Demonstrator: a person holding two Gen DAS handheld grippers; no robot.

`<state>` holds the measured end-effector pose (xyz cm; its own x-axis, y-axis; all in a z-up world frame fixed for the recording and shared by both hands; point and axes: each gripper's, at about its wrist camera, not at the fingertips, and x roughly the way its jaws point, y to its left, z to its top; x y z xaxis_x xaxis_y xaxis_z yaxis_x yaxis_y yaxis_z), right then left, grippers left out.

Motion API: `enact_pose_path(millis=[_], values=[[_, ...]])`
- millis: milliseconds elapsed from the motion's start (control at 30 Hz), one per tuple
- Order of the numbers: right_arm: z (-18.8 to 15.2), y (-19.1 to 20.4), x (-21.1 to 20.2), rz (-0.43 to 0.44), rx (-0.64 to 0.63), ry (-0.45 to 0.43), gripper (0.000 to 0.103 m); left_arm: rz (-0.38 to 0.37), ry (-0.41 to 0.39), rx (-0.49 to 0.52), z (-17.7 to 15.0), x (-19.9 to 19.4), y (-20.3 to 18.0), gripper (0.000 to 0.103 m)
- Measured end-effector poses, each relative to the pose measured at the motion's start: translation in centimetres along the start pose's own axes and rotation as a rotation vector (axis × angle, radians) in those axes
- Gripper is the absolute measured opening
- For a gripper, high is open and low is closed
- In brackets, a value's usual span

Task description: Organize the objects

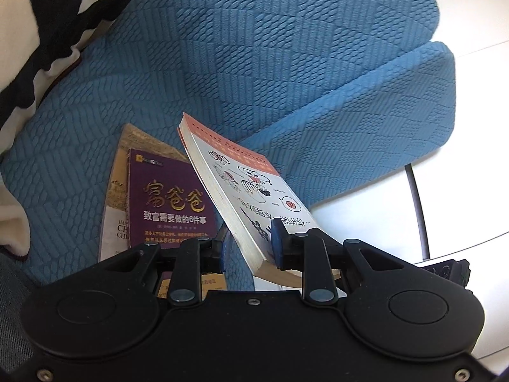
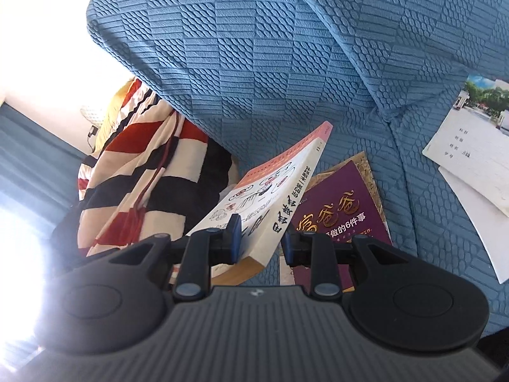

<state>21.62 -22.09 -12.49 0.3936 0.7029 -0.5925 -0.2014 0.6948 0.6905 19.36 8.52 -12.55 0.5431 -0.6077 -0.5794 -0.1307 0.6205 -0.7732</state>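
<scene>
Both grippers clamp the near end of one white cartoon-cover book [image 1: 241,187]: left gripper [image 1: 249,245] and right gripper [image 2: 259,240], jaws narrowly parted, pads on cover and underside. Its long axis runs toward 12 o'clock, tilted. Purple book [image 1: 165,200] lies flat beneath, at 10 o'clock from the left gripper, on the blue sofa [image 1: 254,63]

Left tool [image 1: 249,243] grips tilted white book [image 1: 245,187] above sofa [image 1: 254,63].
</scene>
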Motion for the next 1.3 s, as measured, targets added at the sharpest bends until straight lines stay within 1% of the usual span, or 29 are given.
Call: enact_pose_path(millis=[200,367,667,833,967,1300], values=[[-0.3,-1.3,1.3,0.002,-0.007,0.024,0.030,0.030,0.000,-0.007,-0.5,1.1,0.8,0.025],[-0.5,-2.3,2.6,-0.006,-0.016,0.062,0.030,0.056,0.008,-0.018,-1.0,2.0,1.9,0.025],[-1.3,-4.3,3.9,-0.021,-0.002,0.129,0.030,0.077,0.031,-0.089,-2.7,3.3,3.9,0.025],[-1.6,-4.9,4.3,-0.032,-0.004,0.153,0.030,0.097,0.041,-0.101,-3.5,4.2,4.0,0.025],[-2.0,-5.8,4.9,-0.053,0.014,0.185,0.030,0.131,0.063,-0.103,-4.0,5.1,4.1,0.025],[-3.4,-8.1,6.7,-0.130,0.044,0.254,0.037,0.237,0.148,-0.087,-4.9,8.0,4.9,0.026]])
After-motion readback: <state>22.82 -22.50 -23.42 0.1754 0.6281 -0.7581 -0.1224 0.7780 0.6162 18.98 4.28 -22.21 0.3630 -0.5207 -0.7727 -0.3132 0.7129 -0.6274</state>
